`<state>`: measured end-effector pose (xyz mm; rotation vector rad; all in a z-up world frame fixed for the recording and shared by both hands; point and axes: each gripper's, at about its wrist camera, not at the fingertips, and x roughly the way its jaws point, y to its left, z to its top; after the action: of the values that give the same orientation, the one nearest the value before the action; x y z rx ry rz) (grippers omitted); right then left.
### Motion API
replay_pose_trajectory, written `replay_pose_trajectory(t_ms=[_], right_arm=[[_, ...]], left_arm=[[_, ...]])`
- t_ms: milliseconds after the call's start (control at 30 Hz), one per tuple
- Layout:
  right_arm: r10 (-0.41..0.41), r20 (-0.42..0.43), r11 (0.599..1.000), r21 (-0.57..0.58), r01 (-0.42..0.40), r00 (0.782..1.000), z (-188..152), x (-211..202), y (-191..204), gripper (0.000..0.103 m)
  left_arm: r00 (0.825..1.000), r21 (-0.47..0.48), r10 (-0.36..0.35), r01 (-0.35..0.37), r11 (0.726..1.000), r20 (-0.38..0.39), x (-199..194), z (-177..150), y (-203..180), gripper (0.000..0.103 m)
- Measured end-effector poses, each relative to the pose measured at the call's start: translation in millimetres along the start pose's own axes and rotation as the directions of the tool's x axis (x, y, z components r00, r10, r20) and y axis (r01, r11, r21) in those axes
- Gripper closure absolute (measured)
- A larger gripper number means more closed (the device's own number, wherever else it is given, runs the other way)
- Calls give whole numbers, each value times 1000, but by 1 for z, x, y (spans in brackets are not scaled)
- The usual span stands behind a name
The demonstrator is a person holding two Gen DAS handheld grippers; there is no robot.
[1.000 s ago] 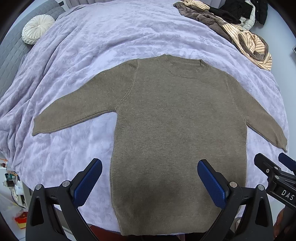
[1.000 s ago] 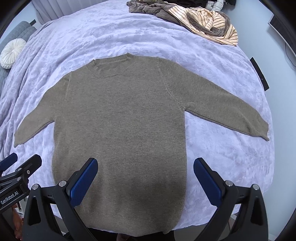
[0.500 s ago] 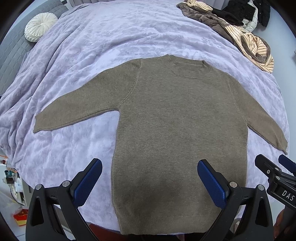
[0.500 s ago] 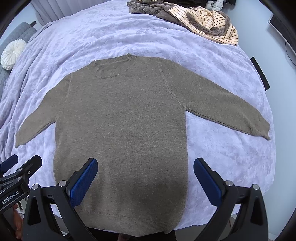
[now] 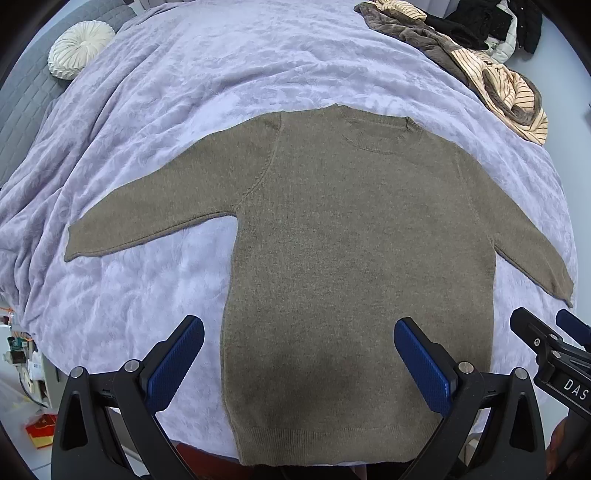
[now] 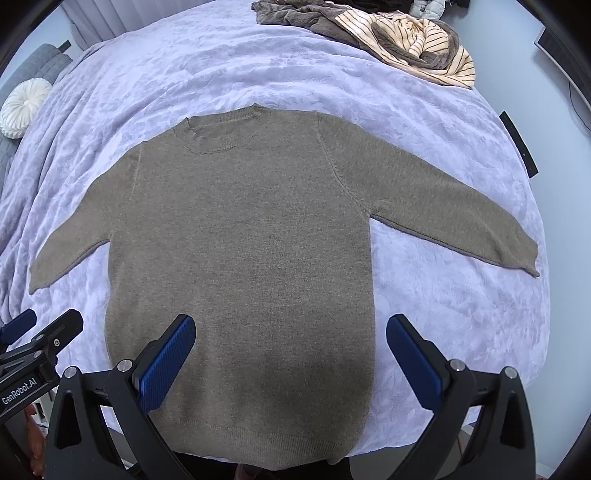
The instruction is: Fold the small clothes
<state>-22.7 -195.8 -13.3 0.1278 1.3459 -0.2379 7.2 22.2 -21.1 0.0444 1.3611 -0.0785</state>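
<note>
Sweater [image 5: 354,266] flat on blanket [image 5: 229,74]; left gripper [image 5: 299,363] and right gripper [image 6: 291,360] fingers spread, released.

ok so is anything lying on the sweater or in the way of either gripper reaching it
Nothing visible. The sweater lies flat and uncovered on the bedspread; the clothes pile sits well beyond its collar. Left gripper and right gripper are open, near its hem.
</note>
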Motion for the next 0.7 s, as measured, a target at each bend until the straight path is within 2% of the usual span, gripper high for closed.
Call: replay_pose_trajectory(t_ms=[700], right_arm=[[-5,6,1000,20,5,1000,2,-2,-5,0]], left_arm=[[1000,-9,-6,6,1000,-8,2,-2,4,0]])
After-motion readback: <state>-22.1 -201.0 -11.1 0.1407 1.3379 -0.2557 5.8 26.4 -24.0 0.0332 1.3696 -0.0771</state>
